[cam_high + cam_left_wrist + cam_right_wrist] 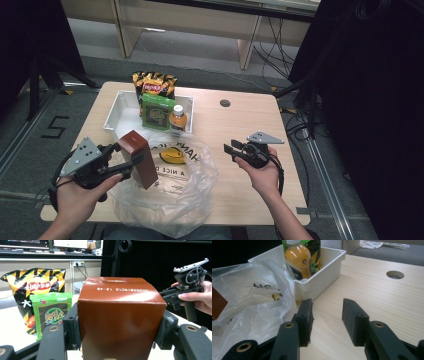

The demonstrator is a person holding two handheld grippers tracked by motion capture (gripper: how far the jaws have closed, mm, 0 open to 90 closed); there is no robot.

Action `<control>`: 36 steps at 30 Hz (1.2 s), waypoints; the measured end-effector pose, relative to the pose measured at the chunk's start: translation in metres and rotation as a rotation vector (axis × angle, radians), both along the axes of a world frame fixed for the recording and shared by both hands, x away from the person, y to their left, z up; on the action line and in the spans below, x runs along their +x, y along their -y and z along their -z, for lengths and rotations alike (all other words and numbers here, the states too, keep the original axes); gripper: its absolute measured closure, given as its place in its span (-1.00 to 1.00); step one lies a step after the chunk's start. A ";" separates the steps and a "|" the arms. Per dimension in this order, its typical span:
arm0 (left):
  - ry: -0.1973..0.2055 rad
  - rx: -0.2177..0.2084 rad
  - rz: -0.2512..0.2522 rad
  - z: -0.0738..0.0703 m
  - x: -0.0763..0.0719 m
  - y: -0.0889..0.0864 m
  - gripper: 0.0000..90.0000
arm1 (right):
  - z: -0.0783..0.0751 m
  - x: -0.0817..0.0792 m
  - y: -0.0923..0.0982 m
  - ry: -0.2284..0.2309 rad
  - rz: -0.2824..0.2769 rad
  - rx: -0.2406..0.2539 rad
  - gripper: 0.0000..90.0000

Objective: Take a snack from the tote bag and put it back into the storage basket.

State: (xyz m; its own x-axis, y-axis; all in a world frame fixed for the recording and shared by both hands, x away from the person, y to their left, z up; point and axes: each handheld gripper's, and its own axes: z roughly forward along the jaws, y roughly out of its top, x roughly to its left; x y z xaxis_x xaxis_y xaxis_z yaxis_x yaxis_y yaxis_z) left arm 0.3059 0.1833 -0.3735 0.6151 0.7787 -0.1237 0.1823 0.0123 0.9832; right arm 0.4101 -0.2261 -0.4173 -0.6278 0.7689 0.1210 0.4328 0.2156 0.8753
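A brown carton (139,158) hangs over the clear plastic bag (167,192), with my left gripper (127,159) shut on its sides. In the left gripper view the brown carton (120,315) sits squeezed between both pads, printed top facing up. My right gripper (230,148) hovers over the table right of the bag, open with nothing between its jaws. In the right gripper view the right gripper (327,321) points along the wooden top toward the white bin (324,270), where an orange drink bottle (298,258) stands.
The white bin (116,111) at the back holds a black-and-yellow chip bag (154,83), a green snack pack (156,111) and the orange bottle (177,118). A round cable hole (225,103) lies in the table top. The table's right half is bare wood.
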 end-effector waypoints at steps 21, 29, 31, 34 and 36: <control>0.033 -0.010 -0.022 -0.023 0.017 -0.006 -0.16 | 0.002 0.000 -0.002 -0.025 0.005 0.021 0.34; 0.055 -0.016 -0.035 -0.035 0.022 -0.008 -0.16 | 0.003 0.000 -0.002 -0.022 0.017 0.017 0.34; 0.057 -0.013 -0.038 -0.036 0.024 -0.009 -0.16 | 0.004 0.000 -0.002 -0.018 0.017 0.015 0.34; 0.058 -0.019 -0.043 -0.038 0.026 -0.010 -0.16 | 0.003 0.000 -0.002 -0.018 0.016 0.017 0.34; 0.060 -0.017 -0.047 -0.039 0.028 -0.011 -0.16 | 0.004 0.000 -0.003 -0.021 0.024 0.021 0.33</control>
